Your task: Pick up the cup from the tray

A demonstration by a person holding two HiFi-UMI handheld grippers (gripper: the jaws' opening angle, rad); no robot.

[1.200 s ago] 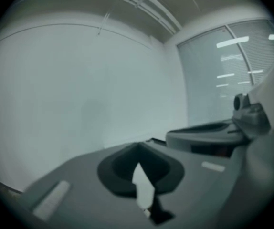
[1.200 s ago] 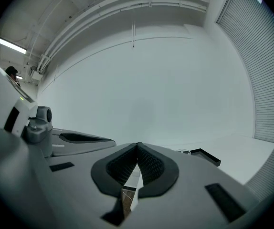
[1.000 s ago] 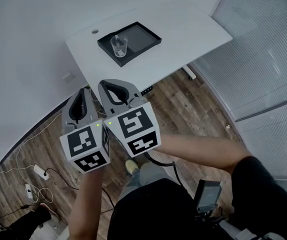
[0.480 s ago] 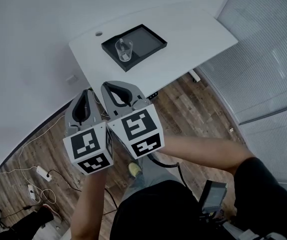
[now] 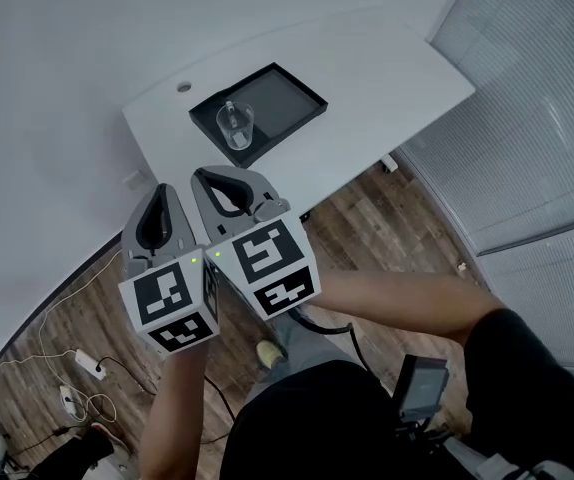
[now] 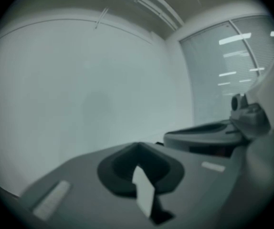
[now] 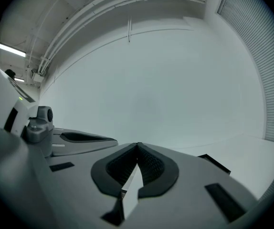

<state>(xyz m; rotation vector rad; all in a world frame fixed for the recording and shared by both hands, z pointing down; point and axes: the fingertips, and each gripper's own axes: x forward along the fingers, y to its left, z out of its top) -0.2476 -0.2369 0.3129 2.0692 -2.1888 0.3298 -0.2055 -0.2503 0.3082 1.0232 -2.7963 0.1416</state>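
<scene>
A clear glass cup [image 5: 235, 125] stands upright at the left end of a black tray [image 5: 279, 96] on a white table [image 5: 367, 68]. Both grippers hang side by side over the wooden floor, short of the table's near edge. My left gripper [image 5: 159, 196] has its jaws together with nothing between them. My right gripper [image 5: 207, 176] is shut and empty too, its tips nearest the table edge below the cup. In the right gripper view only a corner of the tray [image 7: 216, 162] shows past the shut jaws [image 7: 138, 146].
A round cable hole [image 5: 184, 87] sits in the table left of the tray. A glass wall with blinds [image 5: 537, 108] runs along the right. Cables and a power strip [image 5: 75, 400] lie on the wooden floor at lower left. A white wall stands behind the table.
The view has shifted a little, so table and tray sit slightly lower-left in the picture. Both grippers stay together, shut, at about the same distance from the table.
</scene>
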